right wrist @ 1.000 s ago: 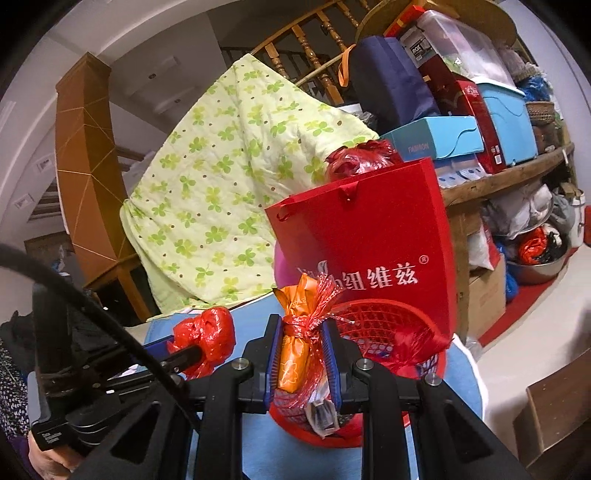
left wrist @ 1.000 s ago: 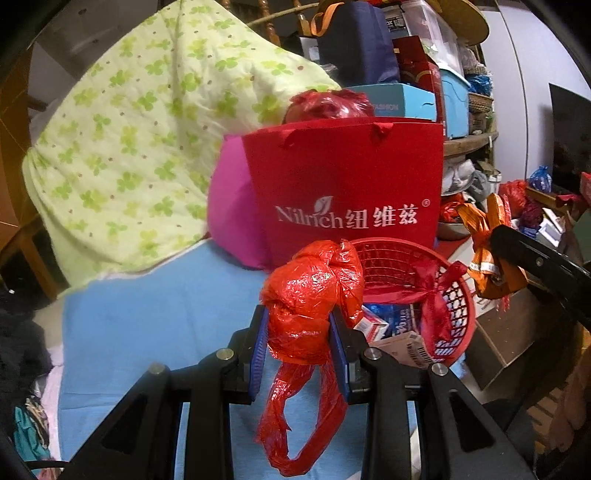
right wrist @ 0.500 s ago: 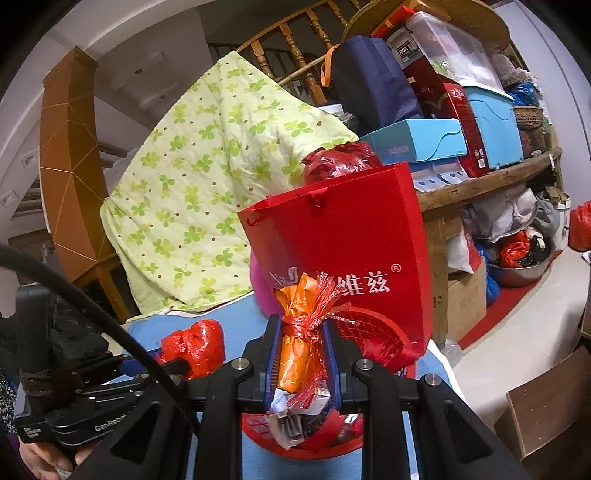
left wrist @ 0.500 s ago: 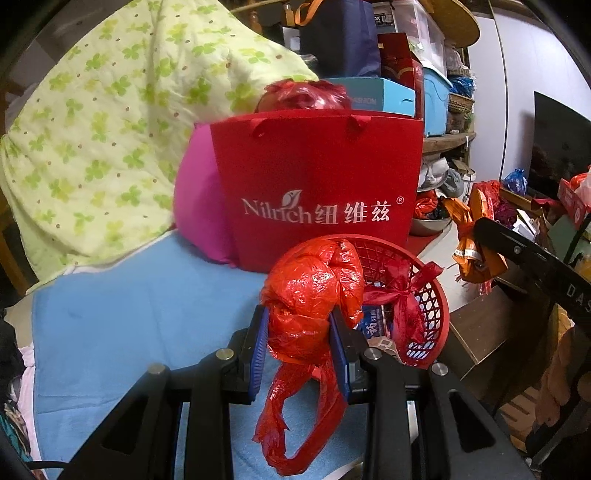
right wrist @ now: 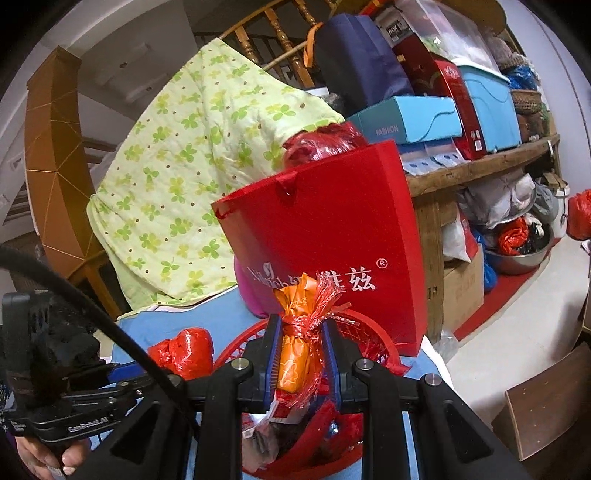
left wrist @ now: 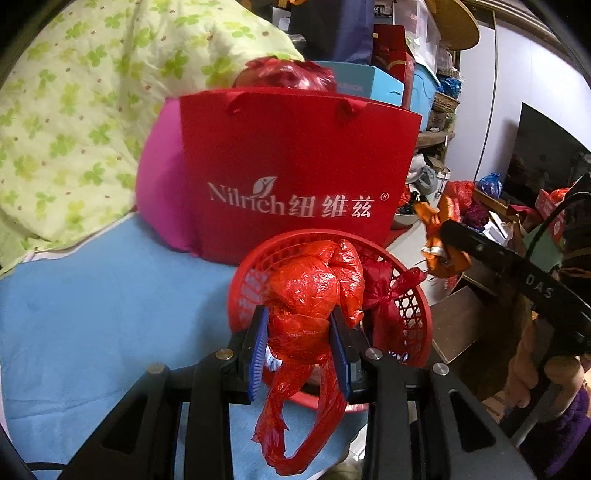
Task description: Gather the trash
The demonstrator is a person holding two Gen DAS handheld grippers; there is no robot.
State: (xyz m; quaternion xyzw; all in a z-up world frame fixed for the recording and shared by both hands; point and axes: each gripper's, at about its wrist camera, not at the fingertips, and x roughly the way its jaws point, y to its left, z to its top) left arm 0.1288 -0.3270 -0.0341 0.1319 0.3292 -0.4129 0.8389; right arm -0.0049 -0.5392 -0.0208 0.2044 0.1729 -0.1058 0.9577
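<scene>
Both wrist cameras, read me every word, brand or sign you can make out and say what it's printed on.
"Nilrich 纽维兹 ®": red paper bag
"FASHION": light blue box
"GenRobot.AI": left gripper handle
"DAS": right gripper body, rest cut off
Labels on the clear bin and the packets in the red basket: too small to read.

Basket (left wrist: 417,306) before gift bag (left wrist: 295,166)

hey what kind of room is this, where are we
Probably a cluttered storage corner of a home, near a staircase. Stacked boxes and bins crowd a rough wooden shelf, a wooden stair railing rises behind, and a clover-print quilt is draped over something bulky.
</scene>
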